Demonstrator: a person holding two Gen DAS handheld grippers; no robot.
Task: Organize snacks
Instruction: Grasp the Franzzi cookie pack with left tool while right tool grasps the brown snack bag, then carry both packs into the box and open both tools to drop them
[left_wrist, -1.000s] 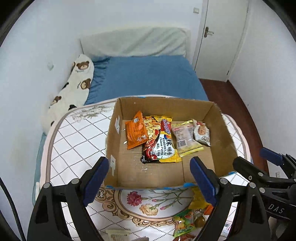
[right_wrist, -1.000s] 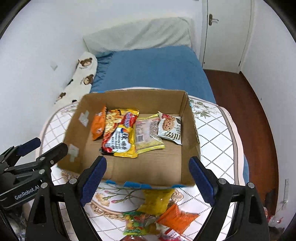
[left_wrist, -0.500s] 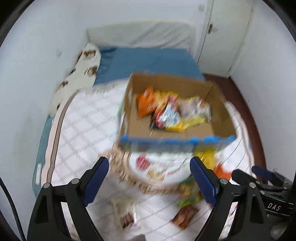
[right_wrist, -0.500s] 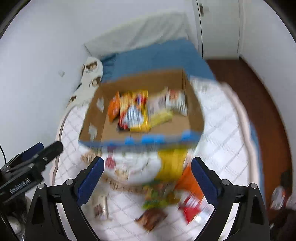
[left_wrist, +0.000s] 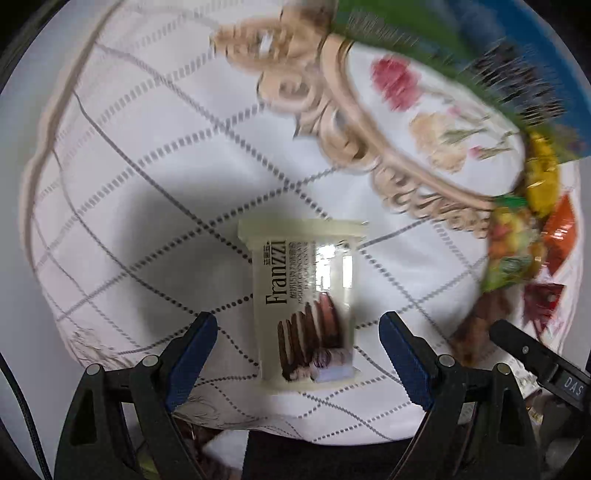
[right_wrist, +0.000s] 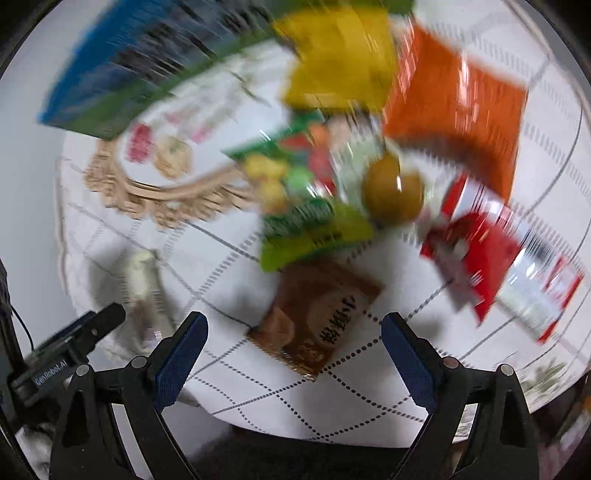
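My left gripper (left_wrist: 297, 328) is open and hovers low over a cream Franzzi wafer pack (left_wrist: 306, 299) that lies flat on the tablecloth between its fingers. My right gripper (right_wrist: 293, 328) is open over a brown snack pack (right_wrist: 316, 317), which lies between its fingers. Beyond it, blurred, lie a green candy bag (right_wrist: 306, 195), a yellow pack (right_wrist: 336, 55), an orange pack (right_wrist: 458, 107) and a red pack (right_wrist: 491, 266). The same pile shows at the right of the left wrist view (left_wrist: 517, 251). The box's blue-green side (right_wrist: 122, 77) is at the upper left.
The white quilted tablecloth (left_wrist: 147, 166) with a floral medallion (left_wrist: 406, 110) covers the table. Its near edge runs just behind both grippers. The wafer pack also shows in the right wrist view (right_wrist: 146, 284), with the left gripper's body (right_wrist: 66, 354) beside it.
Both grippers have dropped from high above the box down close to the table in front of it. They now frame the wafer pack and the brown pack. Both stay open.
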